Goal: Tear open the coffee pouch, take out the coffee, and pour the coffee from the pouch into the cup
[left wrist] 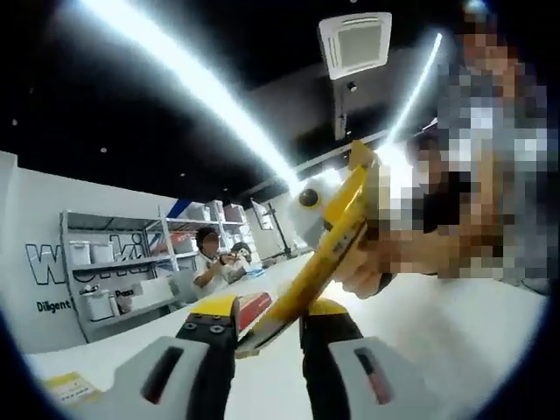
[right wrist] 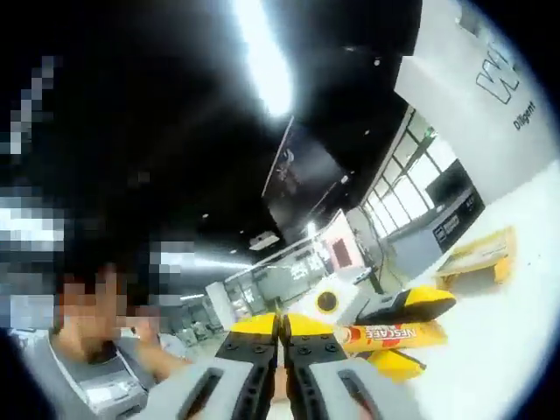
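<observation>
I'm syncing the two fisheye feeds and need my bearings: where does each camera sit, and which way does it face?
Left gripper view: rides on the left gripper, tilted up toward ceiling lights and shelves; its jaws pinch the coffee pouch, whose far end the right gripper holds.
Right gripper view: rides on the right gripper, aimed up at a dark ceiling and windows; its jaws look closed, and the left gripper clamps the coffee pouch.
Shared: the pouch and the opposite gripper.

Coffee pouch (left wrist: 319, 262) lower end hidden between left gripper (left wrist: 267, 328) jaws. Right gripper (right wrist: 282, 337) jaws pressed together; what they pinch cannot tell. Shelf items far behind left gripper blurred.
</observation>
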